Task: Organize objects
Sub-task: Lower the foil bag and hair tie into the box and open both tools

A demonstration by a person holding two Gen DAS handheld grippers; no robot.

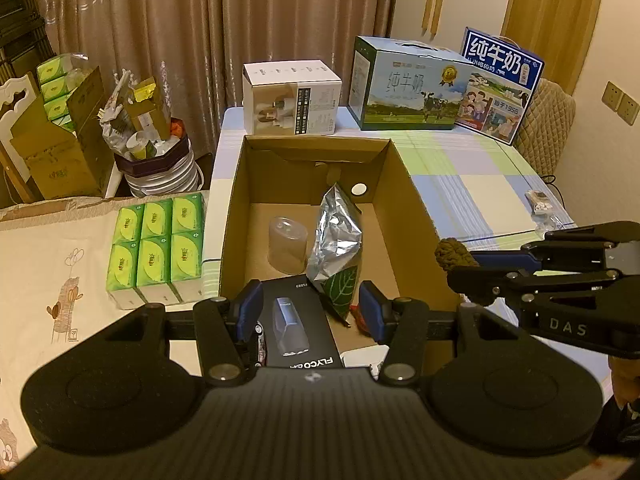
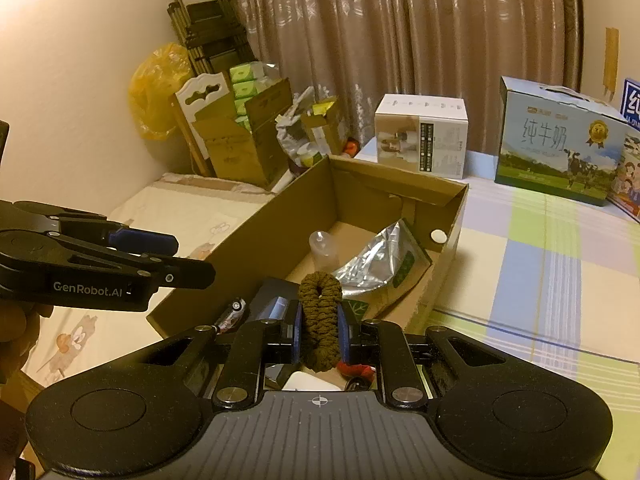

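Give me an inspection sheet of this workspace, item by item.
Surface: checked tablecloth; beside it a cream cover with cartoon prints.
Job's things: open cardboard box holding a clear cup, foil bag and black razor box; brown hair tie.
Clutter: green tissue packs, white carton, two milk cartons.
Grippers: left tool open over the box; right tool shut on the hair tie.
Cables: black cord at the table's edge.
Surroundings: curtains, overfull bin.
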